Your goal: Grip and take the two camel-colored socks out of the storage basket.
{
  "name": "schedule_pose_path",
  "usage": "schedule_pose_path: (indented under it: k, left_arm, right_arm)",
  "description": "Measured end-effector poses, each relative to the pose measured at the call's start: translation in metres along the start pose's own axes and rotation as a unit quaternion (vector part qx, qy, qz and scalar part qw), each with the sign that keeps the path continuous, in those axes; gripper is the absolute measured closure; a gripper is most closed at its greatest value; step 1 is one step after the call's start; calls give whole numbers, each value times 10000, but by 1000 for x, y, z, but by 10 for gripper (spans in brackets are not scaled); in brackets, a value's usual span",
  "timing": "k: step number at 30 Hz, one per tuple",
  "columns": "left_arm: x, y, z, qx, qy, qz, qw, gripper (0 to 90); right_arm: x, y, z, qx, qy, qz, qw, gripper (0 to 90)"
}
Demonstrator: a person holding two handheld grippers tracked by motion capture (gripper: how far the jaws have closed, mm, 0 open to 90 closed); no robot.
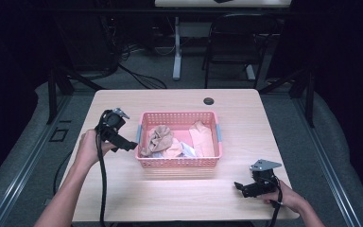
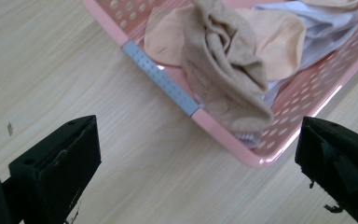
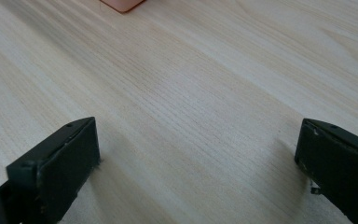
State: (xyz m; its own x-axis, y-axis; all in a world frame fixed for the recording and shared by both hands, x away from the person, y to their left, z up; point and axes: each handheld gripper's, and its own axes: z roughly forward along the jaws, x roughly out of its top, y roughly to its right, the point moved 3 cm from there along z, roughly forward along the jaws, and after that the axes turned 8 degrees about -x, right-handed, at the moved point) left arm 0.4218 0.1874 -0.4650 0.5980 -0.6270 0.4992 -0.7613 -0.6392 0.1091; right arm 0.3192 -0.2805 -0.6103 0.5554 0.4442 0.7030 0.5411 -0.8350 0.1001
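Observation:
A pink plastic basket (image 1: 179, 163) stands in the middle of the wooden table and holds crumpled cloths. A beige cloth (image 1: 158, 138) (image 2: 223, 74) hangs over its left rim, with peach cloth (image 1: 202, 137) and a white piece (image 1: 188, 150) beside it. My left gripper (image 1: 128, 145) (image 2: 198, 177) hovers open just left of the basket, jaws wide apart and aimed at the beige cloth. My right gripper (image 1: 238, 187) (image 3: 198, 177) is open low over bare table near the front right corner, with the basket's corner (image 3: 121, 4) far ahead.
A dark cable hole (image 1: 209, 100) sits in the table near its far edge. Beyond the table stand a black chair (image 1: 234, 42) and a white desk leg (image 1: 177, 47). Cables trail from both grippers toward the front edge.

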Motion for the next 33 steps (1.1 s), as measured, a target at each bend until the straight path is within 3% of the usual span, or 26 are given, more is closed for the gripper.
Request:
schedule_pose_path:
  k: [3, 9, 13, 24, 33]
  left_arm:
    - [19, 4, 3, -59, -89, 190, 9998, 0]
    - [39, 7, 13, -189, -162, 283, 9993, 47]
    - [58, 12, 30, -279, -378, 418, 9980, 39]
    - [81, 10, 70, -330, -866, 588, 9940, 29]
    - [90, 9, 106, -381, -1304, 533, 9893, 150]
  right_arm:
    - [0, 0, 0, 1, 0, 1, 10000, 0]
    - [0, 0, 0, 1, 0, 2, 10000, 0]
    - [0, 0, 0, -2, -1, 1, 10000, 0]
    - [0, 0, 0, -2, -4, -2, 10000, 0]
    - [0, 0, 0, -1, -8, -11, 10000, 0]
